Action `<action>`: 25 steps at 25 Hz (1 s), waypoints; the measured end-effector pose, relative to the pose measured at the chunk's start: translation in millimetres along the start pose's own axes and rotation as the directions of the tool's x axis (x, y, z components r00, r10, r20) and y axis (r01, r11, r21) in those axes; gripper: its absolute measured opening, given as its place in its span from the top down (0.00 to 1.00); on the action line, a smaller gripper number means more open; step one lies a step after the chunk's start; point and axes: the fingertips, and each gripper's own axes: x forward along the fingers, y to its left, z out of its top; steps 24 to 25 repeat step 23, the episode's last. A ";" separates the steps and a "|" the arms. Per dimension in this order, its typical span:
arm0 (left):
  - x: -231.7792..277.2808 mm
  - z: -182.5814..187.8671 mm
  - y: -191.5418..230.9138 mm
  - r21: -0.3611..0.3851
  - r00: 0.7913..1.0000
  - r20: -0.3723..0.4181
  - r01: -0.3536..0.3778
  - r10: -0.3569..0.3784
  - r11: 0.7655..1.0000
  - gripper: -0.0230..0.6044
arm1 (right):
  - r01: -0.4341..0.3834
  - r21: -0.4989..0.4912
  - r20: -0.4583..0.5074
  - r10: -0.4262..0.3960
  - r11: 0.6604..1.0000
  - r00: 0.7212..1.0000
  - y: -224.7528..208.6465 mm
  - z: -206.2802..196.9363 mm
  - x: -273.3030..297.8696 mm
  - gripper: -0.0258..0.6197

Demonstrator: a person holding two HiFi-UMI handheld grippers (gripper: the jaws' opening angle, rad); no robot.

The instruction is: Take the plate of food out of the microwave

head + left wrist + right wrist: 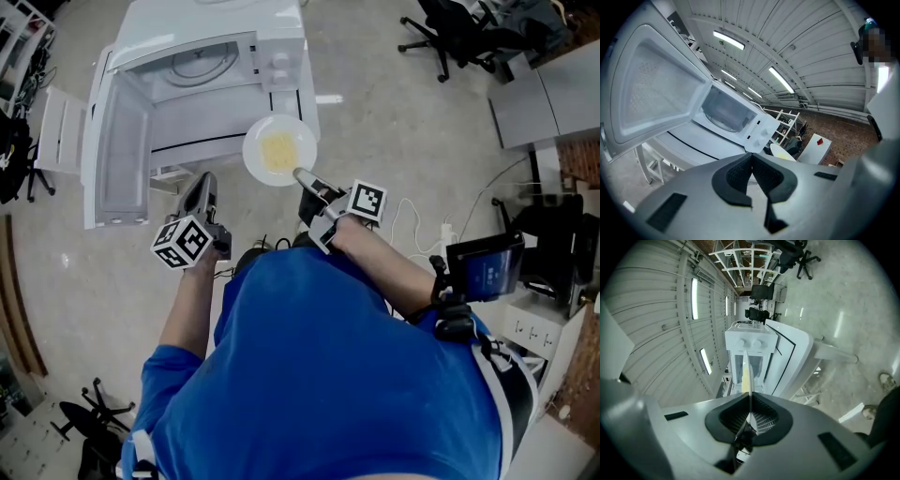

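plate [278, 150] just outside microwave [217, 64] front edge

A: We see the white microwave [202, 66], its door [117, 155] swung open to the left; where is the plate [258, 155]?

B: We find it outside, in front of the control panel [281, 64]; yellow food [278, 150] lies on it; the right gripper [302, 175] pinches its near rim; the left gripper [201, 183] hangs just below the door.

Round white plate [302, 141], yellow food [277, 150] heaped at centre, level, outside the microwave [225, 19], just before its control panel [281, 61], rim pinched in right claw [302, 175]. White microwave, door [117, 159] swung wide left, glass turntable [202, 61] inside.
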 end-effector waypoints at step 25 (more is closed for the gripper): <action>-10.8 2.0 2.3 -0.005 1.000 -0.005 -0.007 0.007 1.000 0.94 | -0.008 0.010 -0.008 0.008 1.000 1.000 6.5 -7.4 9.3 0.93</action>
